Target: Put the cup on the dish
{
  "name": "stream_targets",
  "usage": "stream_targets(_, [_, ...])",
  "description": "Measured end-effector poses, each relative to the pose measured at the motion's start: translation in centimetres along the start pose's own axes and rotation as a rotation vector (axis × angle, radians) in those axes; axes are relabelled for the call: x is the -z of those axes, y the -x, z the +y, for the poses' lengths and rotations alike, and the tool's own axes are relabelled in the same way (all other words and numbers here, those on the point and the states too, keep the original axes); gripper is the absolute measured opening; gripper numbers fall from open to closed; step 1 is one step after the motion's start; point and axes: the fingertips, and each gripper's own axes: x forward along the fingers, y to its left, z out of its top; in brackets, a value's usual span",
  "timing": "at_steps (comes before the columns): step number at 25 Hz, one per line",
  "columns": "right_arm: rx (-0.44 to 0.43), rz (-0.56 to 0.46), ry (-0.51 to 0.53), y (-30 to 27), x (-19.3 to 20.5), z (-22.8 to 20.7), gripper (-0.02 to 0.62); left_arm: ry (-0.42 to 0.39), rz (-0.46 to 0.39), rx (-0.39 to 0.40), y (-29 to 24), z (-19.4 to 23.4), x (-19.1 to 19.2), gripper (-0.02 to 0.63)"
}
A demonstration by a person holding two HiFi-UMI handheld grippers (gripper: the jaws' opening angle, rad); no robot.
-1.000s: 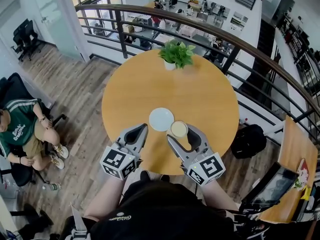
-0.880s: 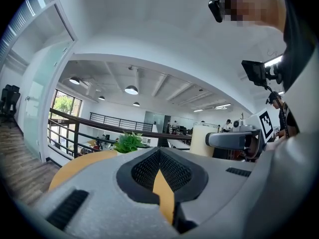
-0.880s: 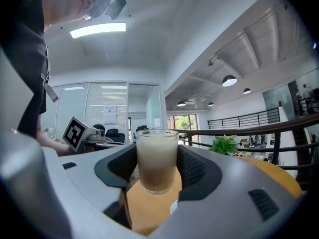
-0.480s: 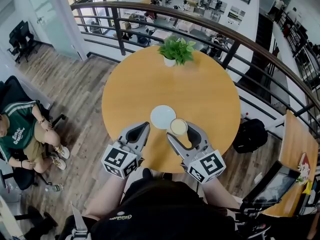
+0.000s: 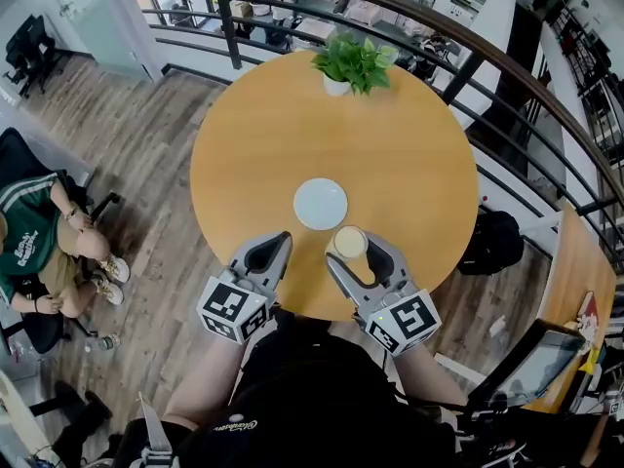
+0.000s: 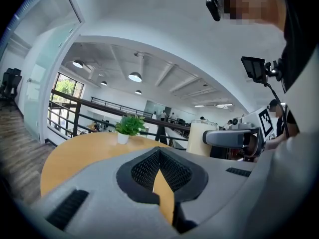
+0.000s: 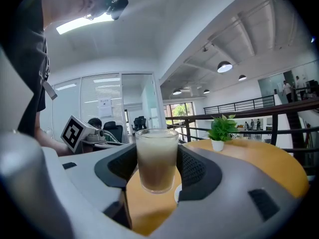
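A glass cup (image 5: 349, 243) of pale milky drink sits between the jaws of my right gripper (image 5: 353, 255), near the round wooden table's (image 5: 409, 164) front edge. In the right gripper view both pads press on the cup (image 7: 157, 158), and its base seems to hang just above the wood. The white dish (image 5: 320, 204) lies empty a short way beyond the cup and to its left; only a sliver of the dish (image 7: 177, 193) shows behind the cup. My left gripper (image 5: 276, 249) hovers left of the cup with its jaws together on nothing, as the left gripper (image 6: 159, 151) view also shows.
A small potted plant (image 5: 353, 64) stands at the table's far edge. A dark railing (image 5: 468, 66) curves behind the table. A person (image 5: 39, 242) sits on a chair to the left. On the right are a black bag (image 5: 497, 242) and a tablet (image 5: 531, 364).
Both grippers now sit closer to the table's near edge. A gap has opened between the cup and the dish, which earlier nearly touched. The right jaws kept their hold.
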Motion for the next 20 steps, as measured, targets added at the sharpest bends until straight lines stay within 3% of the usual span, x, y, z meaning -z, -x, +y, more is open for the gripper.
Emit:
stream_targets(10, [0.007, 0.108, -0.065, -3.1, 6.0, -2.0, 0.245, 0.087, 0.1, -0.008, -2.0, 2.9, 5.9, -0.006])
stream_targets(20, [0.019, 0.136, -0.065, -6.8, 9.1, -4.2, 0.245, 0.097, 0.136, 0.022, -3.8, 4.3, 7.5, -0.006])
